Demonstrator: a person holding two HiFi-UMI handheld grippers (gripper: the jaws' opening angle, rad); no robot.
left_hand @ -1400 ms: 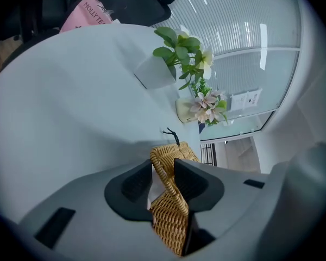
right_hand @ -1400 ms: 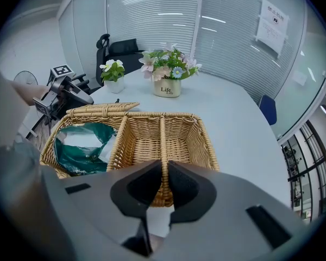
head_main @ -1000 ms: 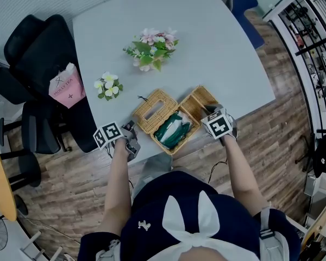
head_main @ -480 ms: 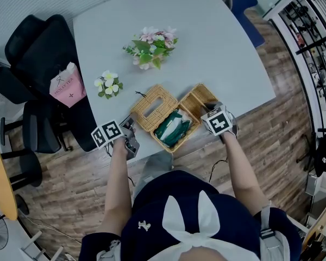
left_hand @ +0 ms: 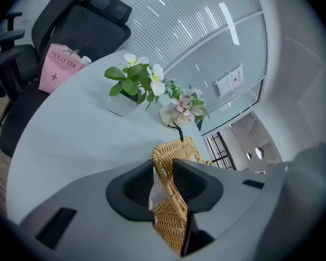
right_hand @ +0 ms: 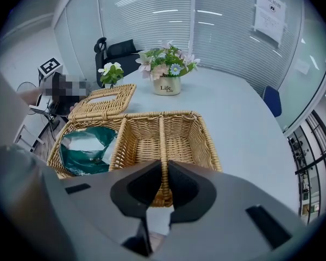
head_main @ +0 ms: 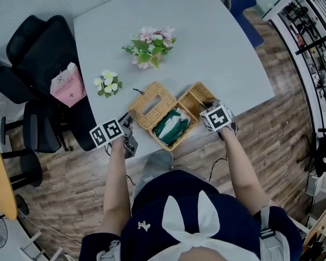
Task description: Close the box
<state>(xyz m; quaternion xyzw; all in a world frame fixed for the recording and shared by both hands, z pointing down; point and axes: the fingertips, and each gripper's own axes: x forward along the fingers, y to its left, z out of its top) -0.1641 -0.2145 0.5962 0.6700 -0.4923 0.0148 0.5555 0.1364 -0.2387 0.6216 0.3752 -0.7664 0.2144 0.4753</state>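
A wicker box (head_main: 191, 106) stands near the table's front edge, with a green packet (head_main: 171, 125) in its middle part and an empty divided part on the right. Its wicker lid (head_main: 149, 105) is swung out to the left. My left gripper (head_main: 128, 128) is shut on the lid's near edge; in the left gripper view the lid (left_hand: 171, 216) stands edge-on between the pads (left_hand: 164, 181). My right gripper (head_main: 208, 107) is shut on the box's near wall (right_hand: 163, 192), at the divider. In the right gripper view the packet (right_hand: 87, 148) and the lid (right_hand: 103, 102) lie to the left.
A pot of pink flowers (head_main: 150, 48) and a small white-flowered plant (head_main: 107, 85) stand farther back on the grey table (head_main: 217, 42). A pink bag (head_main: 67, 86) rests on a black chair left of the table. A blue chair (head_main: 244, 4) is at the far right.
The box and lid have shifted slightly toward the far left. My left gripper moved a little left with the lid's edge; the right gripper followed the box wall.
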